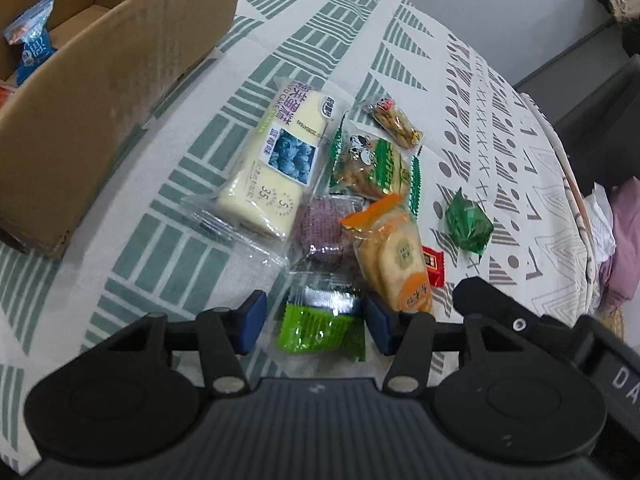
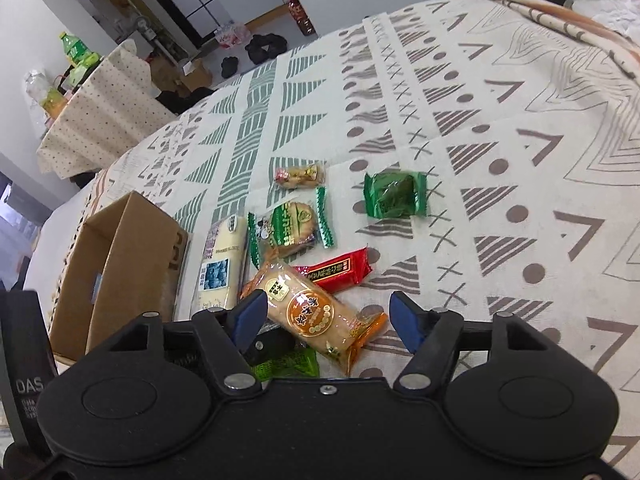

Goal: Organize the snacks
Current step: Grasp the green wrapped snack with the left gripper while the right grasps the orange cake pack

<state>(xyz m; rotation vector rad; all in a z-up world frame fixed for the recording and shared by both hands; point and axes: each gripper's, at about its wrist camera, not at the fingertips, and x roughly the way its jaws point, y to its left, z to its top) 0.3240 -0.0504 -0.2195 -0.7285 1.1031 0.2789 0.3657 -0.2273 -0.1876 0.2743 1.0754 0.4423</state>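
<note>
The left gripper (image 1: 314, 322) had its jaws part open around a lime-green foil packet (image 1: 320, 330); whether the blue pads pressed on it could not be told. Ahead of those jaws lay a long clear-wrapped cake (image 1: 266, 160) with a blueberry picture and the partly legible word "CAKE", and a purple round snack (image 1: 324, 224). To their left stood a cardboard box (image 1: 104, 92), cut off by the frame. The right gripper (image 2: 328, 316) had its jaws well apart, straddling an orange-ended rice cracker pack (image 2: 316, 316) without gripping it. Beyond it lay a red packet (image 2: 340, 270) and a crinkled green packet (image 2: 394, 196) on the patterned cloth of the desk (image 2: 520, 160).
</note>
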